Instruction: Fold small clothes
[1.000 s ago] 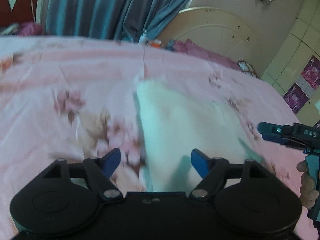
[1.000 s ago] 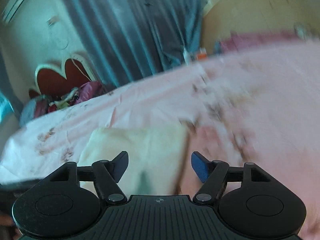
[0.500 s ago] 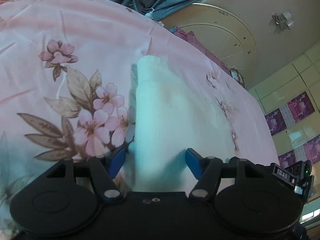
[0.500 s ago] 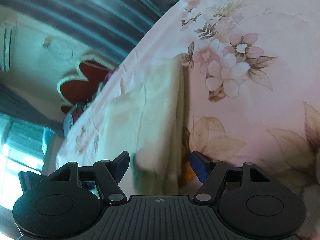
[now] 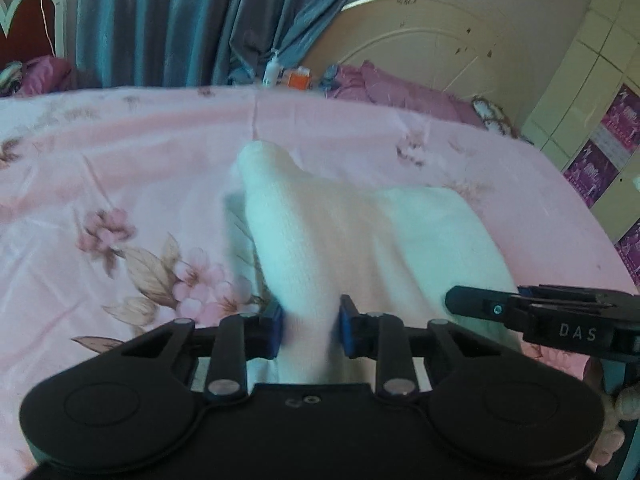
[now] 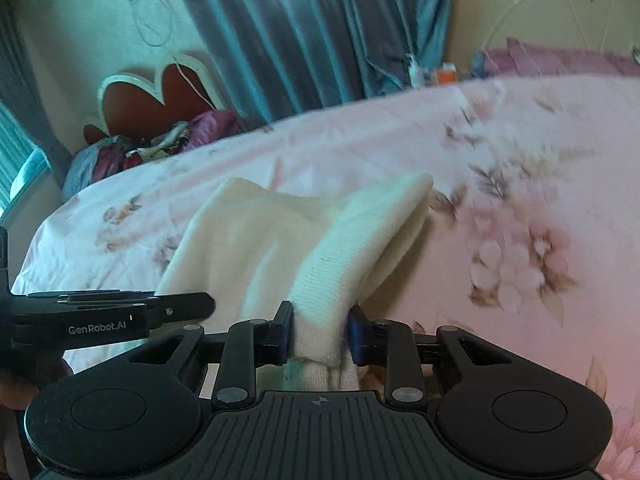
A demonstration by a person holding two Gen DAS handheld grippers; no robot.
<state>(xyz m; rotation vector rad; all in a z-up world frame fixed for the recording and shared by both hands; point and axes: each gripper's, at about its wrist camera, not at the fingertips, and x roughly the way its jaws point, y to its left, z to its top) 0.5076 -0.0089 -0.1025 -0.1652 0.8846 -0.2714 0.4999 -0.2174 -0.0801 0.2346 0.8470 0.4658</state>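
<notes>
A small cream-white knit garment point(image 5: 360, 232) lies on the pink flowered bedsheet point(image 5: 120, 168). My left gripper point(image 5: 310, 330) is shut on its near left edge and holds that edge raised in a ridge. My right gripper point(image 6: 318, 334) is shut on the near right edge of the same garment point(image 6: 260, 240), also lifted into a fold. The right gripper shows in the left wrist view point(image 5: 472, 304) at lower right. The left gripper shows in the right wrist view point(image 6: 200, 306) at lower left. The garment's far end rests on the sheet.
Blue-grey curtains point(image 5: 180, 20) hang behind the bed. A cream headboard point(image 5: 420, 48) and purple pillows point(image 5: 392, 88) are at the far right, with small bottles point(image 5: 288, 74) by them. A red heart-shaped headboard point(image 6: 156, 100) with piled clothes point(image 6: 160, 144) stands at left.
Both grippers went from open around the garment's near edges to shut on them. They have lifted the near edges off the sheet, and both views have tilted back up.
</notes>
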